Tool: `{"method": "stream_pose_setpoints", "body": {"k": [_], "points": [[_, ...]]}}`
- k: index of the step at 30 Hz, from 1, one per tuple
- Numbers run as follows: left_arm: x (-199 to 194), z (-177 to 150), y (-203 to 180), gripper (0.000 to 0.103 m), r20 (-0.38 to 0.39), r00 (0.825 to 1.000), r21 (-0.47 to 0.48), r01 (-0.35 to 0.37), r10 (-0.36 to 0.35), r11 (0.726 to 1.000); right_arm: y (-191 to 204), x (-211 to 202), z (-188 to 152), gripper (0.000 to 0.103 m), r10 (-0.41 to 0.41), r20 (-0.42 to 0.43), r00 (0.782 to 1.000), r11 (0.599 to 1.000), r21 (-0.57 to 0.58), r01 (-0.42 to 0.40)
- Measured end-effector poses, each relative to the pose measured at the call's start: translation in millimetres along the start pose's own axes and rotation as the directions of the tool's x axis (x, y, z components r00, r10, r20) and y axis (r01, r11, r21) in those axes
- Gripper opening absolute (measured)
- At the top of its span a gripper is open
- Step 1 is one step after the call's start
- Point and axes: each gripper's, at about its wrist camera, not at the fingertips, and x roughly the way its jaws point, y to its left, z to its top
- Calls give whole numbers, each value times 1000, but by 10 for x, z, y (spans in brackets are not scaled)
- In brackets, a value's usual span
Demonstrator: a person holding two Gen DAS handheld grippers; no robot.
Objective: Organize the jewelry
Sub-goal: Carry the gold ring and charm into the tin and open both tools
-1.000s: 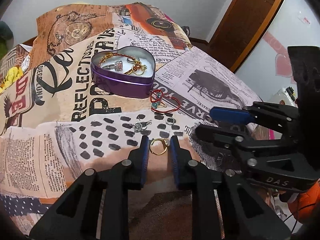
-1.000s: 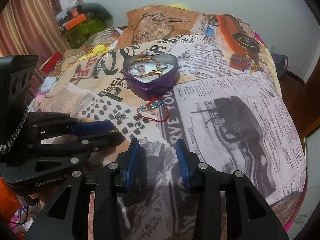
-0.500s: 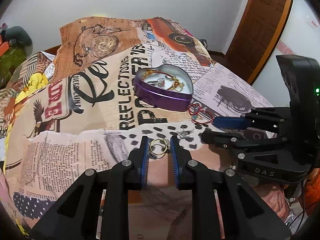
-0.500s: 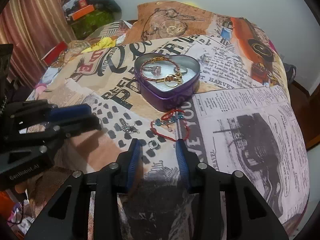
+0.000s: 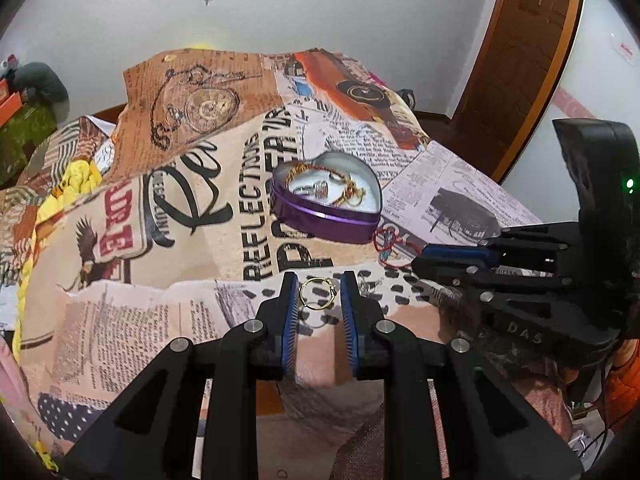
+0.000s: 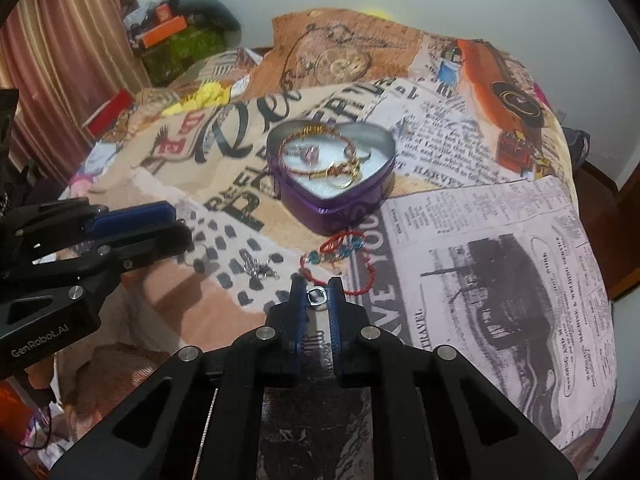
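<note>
1. Purple tin, heart-shaped and lidless [image 6: 334, 184], sits at the middle of the bed's printed cover [image 6: 500, 260]; a gold chain and rings already lie on its white lining, so it is evidently the collecting place for the jewelry.
2. The left claw [image 5: 319, 294] is clamped on a gold ring [image 5: 316, 295], pinching it across its width between the blue pads. The ring appears lifted off the cover, near of the tin, which suits a carry over the tin's rim.
3. The right claw [image 6: 318, 295] has its pads drawn close around a small silver ring [image 6: 318, 296]. They appear to touch both sides, so I judge it gripped, though the ring may still rest on the fabric.
4. A red cord bracelet with blue beads [image 6: 340, 258] lies on the cover just near of the tin, between it and the right claw, waiting its turn.
5. A small silver charm [image 6: 256, 268] lies to the left of the bracelet on the dotted print, apart from both claws.
6. Taking one ring in each claw probably lets both go to the tin in one trip; thin hoops can slip sideways from the flat pads, hence the grip at the tips.
</note>
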Motion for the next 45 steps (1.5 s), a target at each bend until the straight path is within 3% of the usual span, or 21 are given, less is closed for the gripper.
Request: {"method": "stream_pose_setpoints", "body": {"k": [13, 21, 32, 45], "points": [[-185, 300, 29, 20, 80, 997, 13, -20, 18, 1000, -75, -418, 317, 10, -31, 161, 986, 999, 18, 29], [-147, 546, 26, 20, 123, 992, 22, -12, 10, 1000, -132, -445, 492, 10, -22, 216, 976, 1000, 20, 18], [141, 795, 29, 20, 125, 992, 40, -4, -1, 999, -237, -194, 676, 10, -5, 208, 978, 1000, 19, 2], [595, 881, 96, 20, 64, 998, 51, 23, -26, 998, -337, 218, 714, 10, 27, 124, 992, 1000, 6, -28]]}}
